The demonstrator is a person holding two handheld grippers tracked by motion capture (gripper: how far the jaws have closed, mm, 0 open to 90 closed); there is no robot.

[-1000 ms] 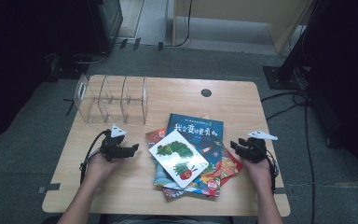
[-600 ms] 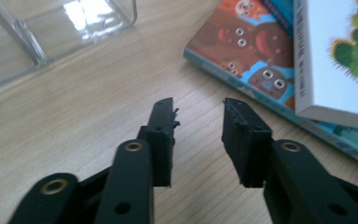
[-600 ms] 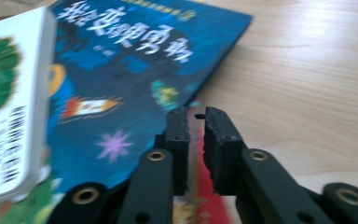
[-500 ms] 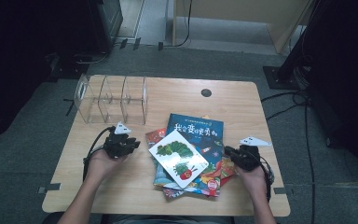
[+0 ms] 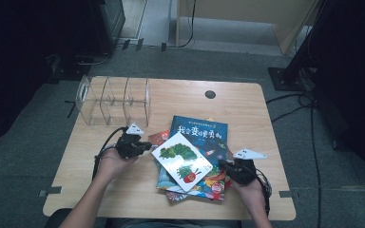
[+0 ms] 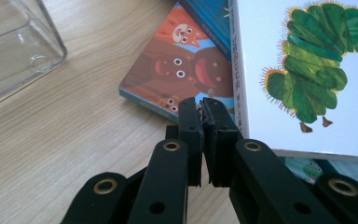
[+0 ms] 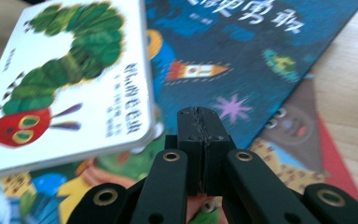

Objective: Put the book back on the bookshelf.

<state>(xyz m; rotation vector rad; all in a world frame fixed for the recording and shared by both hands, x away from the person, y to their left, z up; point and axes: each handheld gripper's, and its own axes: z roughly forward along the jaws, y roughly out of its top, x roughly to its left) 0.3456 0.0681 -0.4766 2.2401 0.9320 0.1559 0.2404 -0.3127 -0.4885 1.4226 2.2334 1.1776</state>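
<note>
Books lie stacked mid-bench, caterpillar book (image 5: pixel 182 160) on top; clear rack (image 5: pixel 113 100) behind stands empty. Left hand-held gripper (image 5: pixel 145 146) and right hand-held gripper (image 5: pixel 222 165) flank the stack, jaws just closed on nothing. Sorting apparently not begun.

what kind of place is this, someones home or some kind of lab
Probably a lab or recording studio, not a home: a bare light wooden table stands on grey carpet tiles, with black cables trailing across the floor and black equipment stands around it.
</note>
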